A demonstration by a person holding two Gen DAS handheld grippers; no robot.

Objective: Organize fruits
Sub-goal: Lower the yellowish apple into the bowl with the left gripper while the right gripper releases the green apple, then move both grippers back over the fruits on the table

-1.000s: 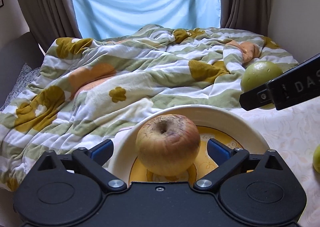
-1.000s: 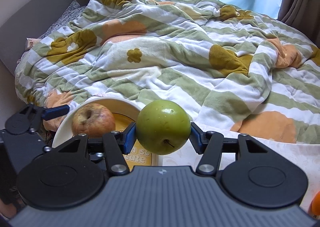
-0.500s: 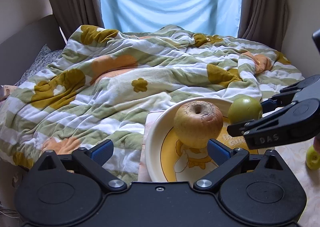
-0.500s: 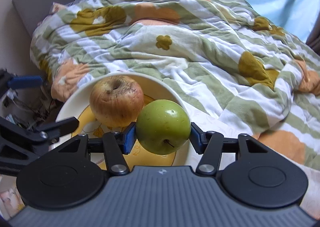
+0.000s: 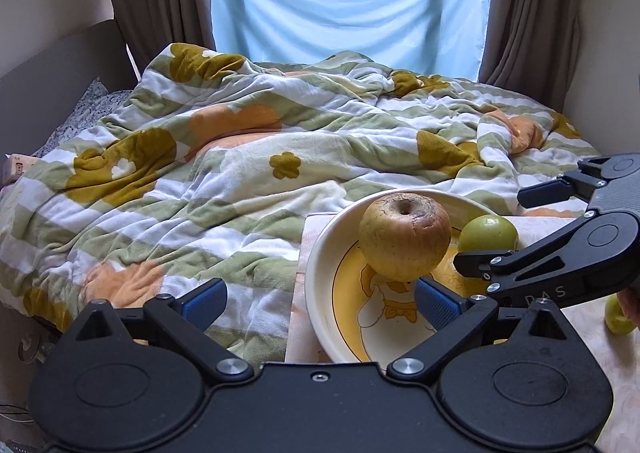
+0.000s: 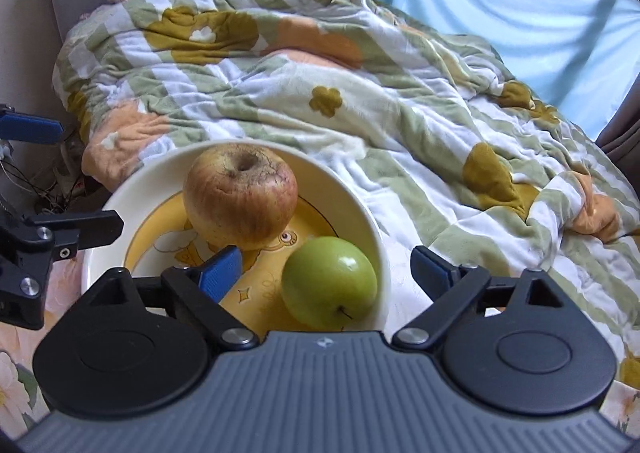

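A cream bowl (image 6: 372, 229) with a yellow cartoon bottom holds a wrinkled reddish-brown apple (image 6: 240, 197) and a green apple (image 6: 330, 281). My right gripper (image 6: 326, 273) is open, its blue pads on either side of the green apple and clear of it. In the left wrist view the bowl (image 5: 316, 273), the brown apple (image 5: 404, 237) and the green apple (image 5: 488, 233) show, with the right gripper (image 5: 520, 229) open over the green apple. My left gripper (image 5: 320, 299) is open and empty, left of the bowl.
A rumpled green, white and orange flowered quilt (image 5: 260, 157) covers the bed behind the bowl. Another green fruit (image 5: 618, 317) lies on the floral cloth at the far right. The left gripper's finger (image 6: 72, 229) reaches the bowl's left rim.
My right gripper carried the green apple over the bowl, set it beside the brown apple and opened. My left gripper drew back to the left, away from the brown apple.
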